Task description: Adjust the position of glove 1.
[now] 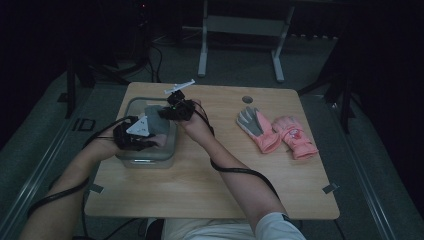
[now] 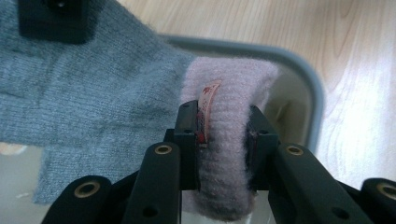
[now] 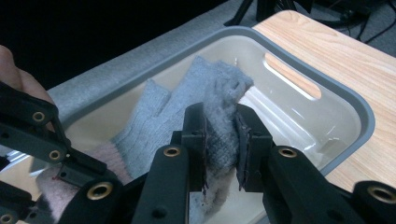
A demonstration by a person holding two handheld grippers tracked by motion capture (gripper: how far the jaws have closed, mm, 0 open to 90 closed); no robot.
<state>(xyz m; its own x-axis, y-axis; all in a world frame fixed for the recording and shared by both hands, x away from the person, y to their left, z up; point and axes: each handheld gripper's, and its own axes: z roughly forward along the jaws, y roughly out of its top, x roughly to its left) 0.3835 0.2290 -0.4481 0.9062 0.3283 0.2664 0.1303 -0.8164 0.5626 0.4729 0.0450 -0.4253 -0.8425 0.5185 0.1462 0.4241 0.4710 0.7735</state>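
Your left gripper (image 2: 219, 135) is clamped on the pink cuff (image 2: 229, 116) of a knit glove (image 2: 93, 93). A small tag (image 2: 206, 100) sticks up by the left jaw. In the high view this gripper (image 1: 134, 136) sits at the bin's (image 1: 131, 105) 7 o'clock corner, down near you.

The glove is grey with a pink cuff. It hangs between your two grippers, over and inside the clear bin. From the left gripper, the grey part runs away toward 10 o'clock. That is the long way of the glove: cuff near you, fingers far from you.

Your right gripper (image 3: 222, 140) is pinched shut on the grey finger end (image 3: 219, 102). In the high view it (image 1: 177, 109) sits at the bin's 2 o'clock edge, farther from you than the left one. In the right gripper view the grey fingers lie down on the bin floor at 10 o'clock, and the left gripper shows low at 8 o'clock.

So the glove is stretched from 7 o'clock to 2 o'clock across the bin. I think both hands must go the same way, or the knit will pull tight. The left hand is nearer to you. The right hand is nearer the two pink gloves (image 1: 276, 131), which lie at 3 o'clock on the table (image 1: 210, 195), well apart from the bin.
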